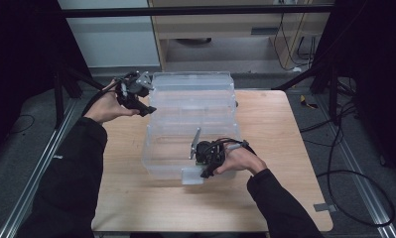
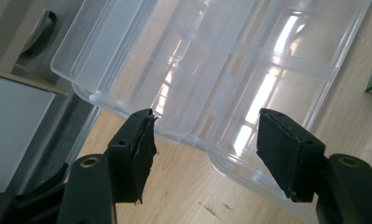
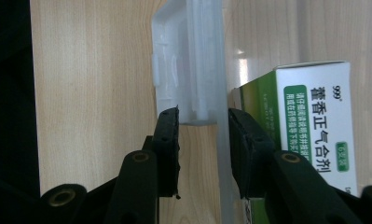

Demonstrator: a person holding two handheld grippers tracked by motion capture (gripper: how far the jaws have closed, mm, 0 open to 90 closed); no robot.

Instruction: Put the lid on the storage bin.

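Clear plastic storage box (image 1: 193, 124) sat mid-table (image 1: 280, 144), lid on, far end reaching the table's back edge. Right gripper (image 1: 204, 171) held at the box's near edge, over the latch tab (image 1: 192, 176) that stuck out from the front wall. Seen in the right gripper view: jaws partly open, straddling the latch (image 3: 186, 70) and the lid rim, one pad outside and one inside; looked close to the plastic on both sides, couldn't tell if actually pressing. Green-and-white carton (image 3: 309, 135) with printed text lay inside the box, just beside the inner jaw. Left gripper (image 1: 143, 106) hovered at the far left corner of the box, off the surface. Seen in the left gripper view: jaws wide open, nothing between them, box corner (image 2: 95, 95) just past the tips, not touching. Box lid ribbed and glossy, catching reflections. Both forearms in dark sleeves, entering from the near side
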